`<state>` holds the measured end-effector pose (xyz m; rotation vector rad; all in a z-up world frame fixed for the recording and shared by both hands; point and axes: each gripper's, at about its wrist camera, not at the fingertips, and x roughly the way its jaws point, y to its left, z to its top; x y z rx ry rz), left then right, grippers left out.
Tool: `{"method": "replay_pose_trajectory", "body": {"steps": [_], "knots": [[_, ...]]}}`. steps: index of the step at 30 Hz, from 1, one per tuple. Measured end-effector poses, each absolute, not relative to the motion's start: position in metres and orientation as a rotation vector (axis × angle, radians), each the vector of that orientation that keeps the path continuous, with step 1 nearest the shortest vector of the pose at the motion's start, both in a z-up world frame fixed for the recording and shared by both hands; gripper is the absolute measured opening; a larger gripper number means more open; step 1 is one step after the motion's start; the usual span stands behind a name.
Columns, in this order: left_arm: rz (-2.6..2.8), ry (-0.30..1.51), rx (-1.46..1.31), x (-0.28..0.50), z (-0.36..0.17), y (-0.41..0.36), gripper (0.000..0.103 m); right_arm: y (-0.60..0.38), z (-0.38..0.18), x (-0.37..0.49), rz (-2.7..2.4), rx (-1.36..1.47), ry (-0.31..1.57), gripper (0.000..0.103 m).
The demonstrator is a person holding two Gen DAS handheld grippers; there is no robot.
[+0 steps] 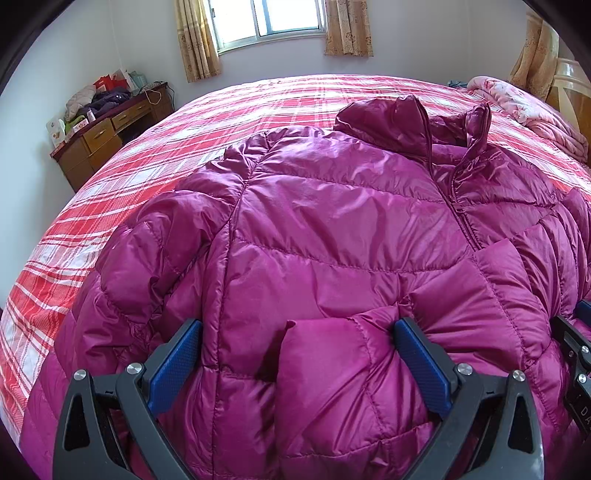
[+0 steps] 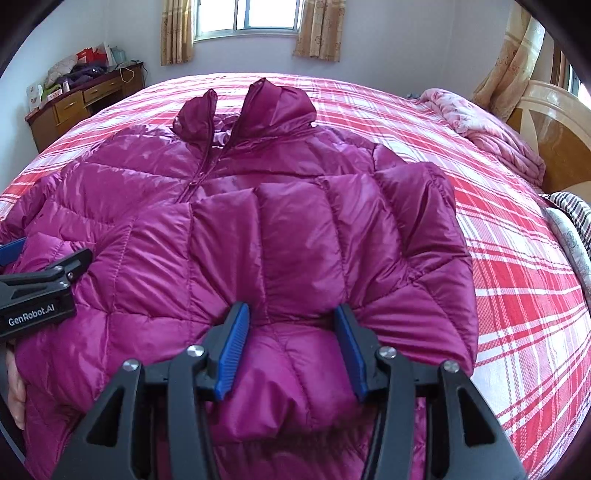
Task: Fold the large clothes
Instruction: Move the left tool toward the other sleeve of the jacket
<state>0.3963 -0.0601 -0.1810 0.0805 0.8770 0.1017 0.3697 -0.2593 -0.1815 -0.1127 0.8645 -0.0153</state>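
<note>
Red-and-white checked bedding covers a wide bed (image 1: 110,206) that fills most of both views, under a curtained window (image 1: 266,18) in the far wall. On this bed lies the task's thing, a magenta puffer jacket (image 1: 332,221), spread front side up across the near part of the bed with its collar (image 2: 255,107) pointing toward the far edge and the zip partly open below the collar. In the right wrist view, the jacket's right sleeve (image 2: 295,236) is folded in over the chest, its cuff end lying toward the near edge.

Over the jacket's lower part hangs the left gripper (image 1: 297,328), its blue pads wide apart, with a raised fold of quilted cloth between them; the pads sit beside the cloth and do not squeeze it. Just beside it, toward the bed's right side, the right gripper (image 2: 291,314) has its jaws about half apart, with the sleeve's puffy end bulging up between the pads, not pinched. A hand (image 2: 14,387) shows at the left edge of the right wrist view, behind the left gripper's body.

Beyond the bed's far left corner stands a wooden desk (image 1: 103,136) piled with clothes and boxes. At the far right corner lies a bunched pink flowered quilt (image 2: 480,129), next to a wooden headboard (image 2: 546,122).
</note>
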Motion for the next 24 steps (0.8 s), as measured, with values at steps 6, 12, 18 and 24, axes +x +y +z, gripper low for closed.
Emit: {"method": "replay_pose_trajectory", "body": {"steps": [6, 12, 18, 24], "knots": [[0.104, 0.879, 0.085, 0.396, -0.181, -0.061, 0.102, -0.259, -0.182, 0.370, -0.016, -0.115, 0.861, 0.052], [0.059, 0.916, 0.076, 0.397, -0.174, -0.053, 0.102, -0.262, -0.181, 0.369, -0.005, -0.091, 0.856, 0.052], [0.100, 0.802, 0.043, 0.348, -0.128, 0.011, 0.102, -0.264, -0.181, 0.368, 0.001, -0.077, 0.851, 0.053], [0.273, 0.748, 0.111, 0.287, -0.115, 0.109, 0.102, -0.265, -0.181, 0.368, 0.003, -0.077, 0.853, 0.053]]}}
